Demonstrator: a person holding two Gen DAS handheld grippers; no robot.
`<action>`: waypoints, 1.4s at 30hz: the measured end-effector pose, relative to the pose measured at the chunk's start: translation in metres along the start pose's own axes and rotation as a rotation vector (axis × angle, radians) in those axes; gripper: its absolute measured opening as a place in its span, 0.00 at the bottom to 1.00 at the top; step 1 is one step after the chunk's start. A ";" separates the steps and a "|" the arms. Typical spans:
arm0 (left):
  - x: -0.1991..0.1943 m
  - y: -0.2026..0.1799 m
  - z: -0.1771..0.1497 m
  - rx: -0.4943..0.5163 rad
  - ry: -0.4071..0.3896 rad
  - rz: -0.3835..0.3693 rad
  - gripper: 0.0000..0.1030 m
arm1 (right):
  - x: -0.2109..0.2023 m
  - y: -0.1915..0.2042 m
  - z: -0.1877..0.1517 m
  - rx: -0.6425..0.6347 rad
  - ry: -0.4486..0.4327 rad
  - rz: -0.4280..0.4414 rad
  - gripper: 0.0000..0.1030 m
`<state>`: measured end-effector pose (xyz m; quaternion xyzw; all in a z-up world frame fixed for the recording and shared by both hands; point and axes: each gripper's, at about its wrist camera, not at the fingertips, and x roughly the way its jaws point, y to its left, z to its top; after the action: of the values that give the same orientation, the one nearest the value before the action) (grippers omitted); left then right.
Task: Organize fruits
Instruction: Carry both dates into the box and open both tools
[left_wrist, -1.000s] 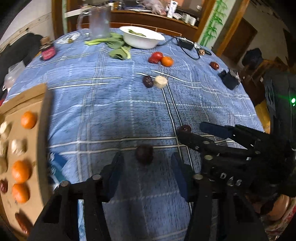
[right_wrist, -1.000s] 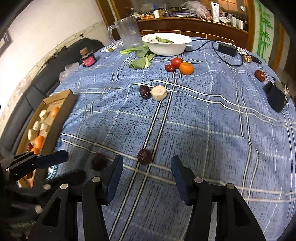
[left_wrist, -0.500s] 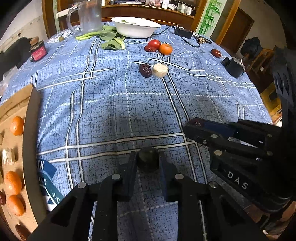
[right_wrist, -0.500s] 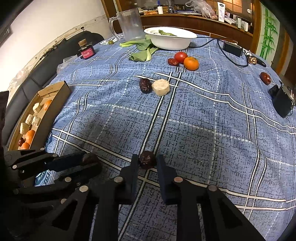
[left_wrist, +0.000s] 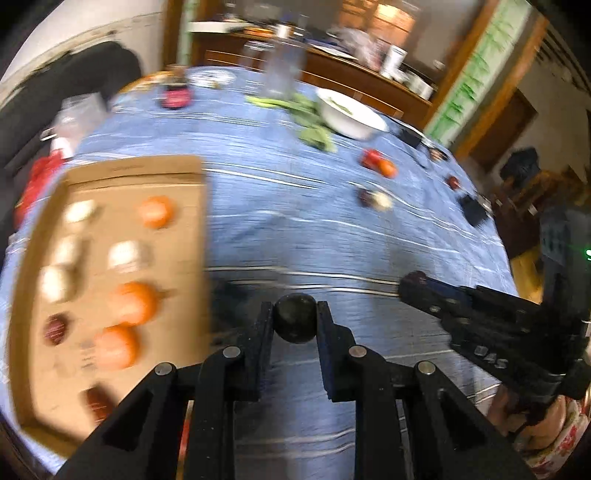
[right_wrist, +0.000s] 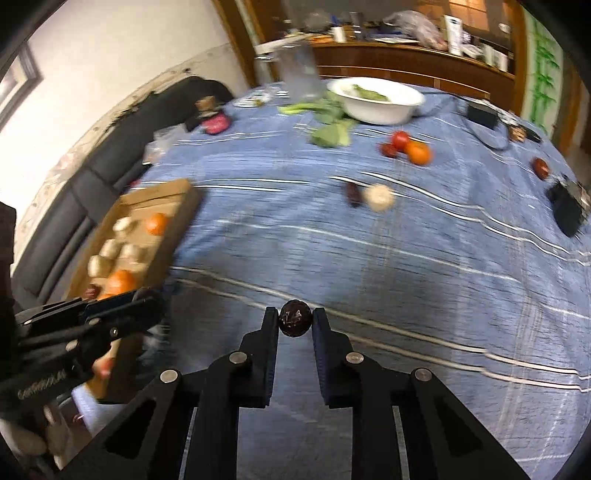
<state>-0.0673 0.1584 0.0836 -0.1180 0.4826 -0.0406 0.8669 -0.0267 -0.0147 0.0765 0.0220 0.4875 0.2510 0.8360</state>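
Left wrist view: your left gripper (left_wrist: 295, 322) is clamped on a dark round fruit (left_wrist: 295, 322), held just beside the cardboard tray (left_wrist: 173, 258) on the blue-clothed desk (left_wrist: 295, 229). Carry it level over the tray and set it near the other dark fruits.

Right wrist view: your right gripper (right_wrist: 294, 323) pinches a second dark fruit (right_wrist: 294, 322), farther from that tray (right_wrist: 173, 206). Keep clear of the left gripper (right_wrist: 147, 301).
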 end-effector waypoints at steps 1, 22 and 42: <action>-0.008 0.015 -0.003 -0.021 -0.005 0.022 0.21 | 0.001 0.010 0.001 -0.012 0.002 0.015 0.20; -0.039 0.186 -0.040 -0.147 0.076 0.250 0.21 | 0.093 0.200 -0.016 -0.209 0.233 0.220 0.20; -0.071 0.147 0.000 -0.029 -0.055 0.351 0.57 | 0.065 0.196 -0.012 -0.209 0.102 0.109 0.40</action>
<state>-0.1115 0.3135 0.1063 -0.0454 0.4727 0.1218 0.8716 -0.0887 0.1824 0.0731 -0.0517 0.4988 0.3463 0.7929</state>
